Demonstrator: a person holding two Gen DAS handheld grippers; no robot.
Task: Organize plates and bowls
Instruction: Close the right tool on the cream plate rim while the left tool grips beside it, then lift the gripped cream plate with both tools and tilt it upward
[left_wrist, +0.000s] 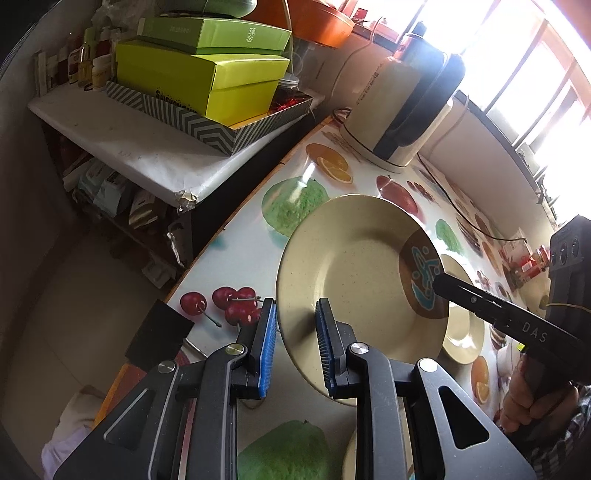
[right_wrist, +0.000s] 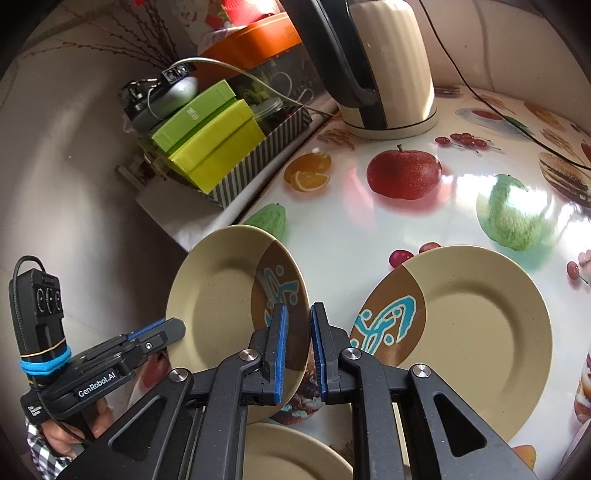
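Observation:
A beige plate (left_wrist: 354, 266) with a brown patch and a blue pattern hangs tilted above the fruit-print table (left_wrist: 236, 254). My left gripper (left_wrist: 295, 306) is shut on its plain near rim. My right gripper (left_wrist: 437, 282) reaches in from the right and pinches the brown patch. In the right wrist view the same plate (right_wrist: 221, 295) sits between my right gripper (right_wrist: 299, 308) pads at the patterned edge, with the left gripper (right_wrist: 177, 326) clamped on the opposite rim. A second matching plate (right_wrist: 469, 332) lies flat on the table to the right. A third plate (right_wrist: 291, 454) lies below the fingers.
A cream and black electric kettle (right_wrist: 388, 66) stands at the back of the table, its cable (right_wrist: 517, 125) running across the cloth. Left of the table's edge (left_wrist: 221, 229), a side shelf carries green boxes (left_wrist: 199, 74) in a striped tray. A person's hand (left_wrist: 524, 398) holds the right gripper's handle.

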